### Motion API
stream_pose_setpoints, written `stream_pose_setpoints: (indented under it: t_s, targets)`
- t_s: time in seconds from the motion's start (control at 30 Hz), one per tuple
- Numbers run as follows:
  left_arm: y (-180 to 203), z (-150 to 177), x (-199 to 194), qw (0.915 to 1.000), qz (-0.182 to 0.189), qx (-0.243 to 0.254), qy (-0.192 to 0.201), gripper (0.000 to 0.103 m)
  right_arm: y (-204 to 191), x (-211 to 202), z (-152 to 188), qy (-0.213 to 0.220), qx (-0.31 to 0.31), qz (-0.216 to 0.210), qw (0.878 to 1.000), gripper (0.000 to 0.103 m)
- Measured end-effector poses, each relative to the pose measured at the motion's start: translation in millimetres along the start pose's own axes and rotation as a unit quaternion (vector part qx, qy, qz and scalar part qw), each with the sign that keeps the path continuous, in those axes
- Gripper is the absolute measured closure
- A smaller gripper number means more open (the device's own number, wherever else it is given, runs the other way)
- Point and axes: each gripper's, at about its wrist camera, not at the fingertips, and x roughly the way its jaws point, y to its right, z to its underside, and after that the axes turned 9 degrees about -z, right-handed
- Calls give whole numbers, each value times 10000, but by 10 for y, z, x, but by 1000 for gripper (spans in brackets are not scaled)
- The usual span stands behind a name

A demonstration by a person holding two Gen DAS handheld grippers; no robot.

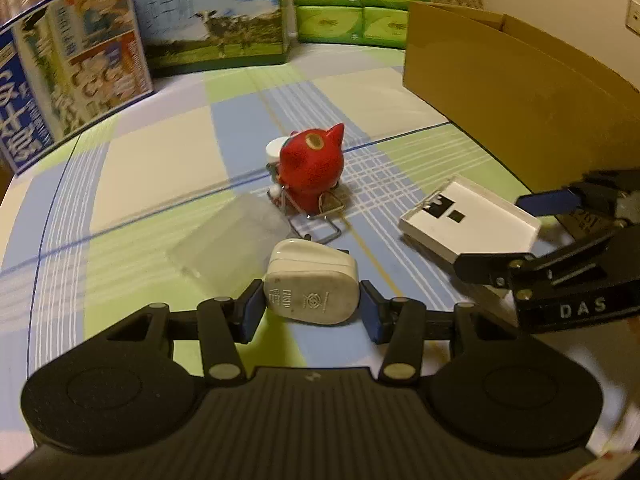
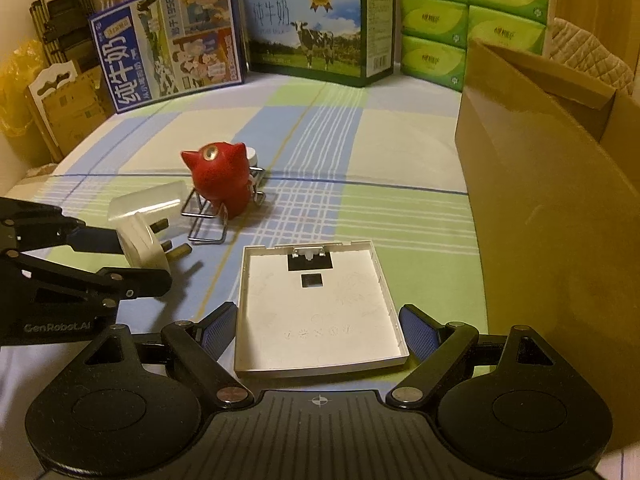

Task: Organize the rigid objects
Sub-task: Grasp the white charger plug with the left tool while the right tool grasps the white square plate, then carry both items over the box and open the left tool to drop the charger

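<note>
I hold the white plug (image 1: 310, 294) squeezed in my left gripper (image 1: 310, 312) just above the checked cloth (image 1: 160, 168), my right gripper (image 2: 316, 332) is wide open around the white tray (image 2: 320, 308), so next I think I close on it and carry both to the cardboard box (image 2: 560, 184).

"DAS" on right gripper (image 1: 496, 236); "GenRobot.AI" on left gripper (image 2: 136, 260).

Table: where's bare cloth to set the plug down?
Free: the wide stretch between the red cat figure and the cardboard box, and behind the cat toward the milk cartons. Crowded: around the plug, clear lid, wire stand and white tray.
</note>
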Motion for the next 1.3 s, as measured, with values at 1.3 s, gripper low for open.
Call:
stream_pose_setpoints:
  t_s: [1.3]
  targets:
    - [511,-164,-1836,9952,-197,-757,592,58,-279,-2014,0,1329,-43,384,9904,19]
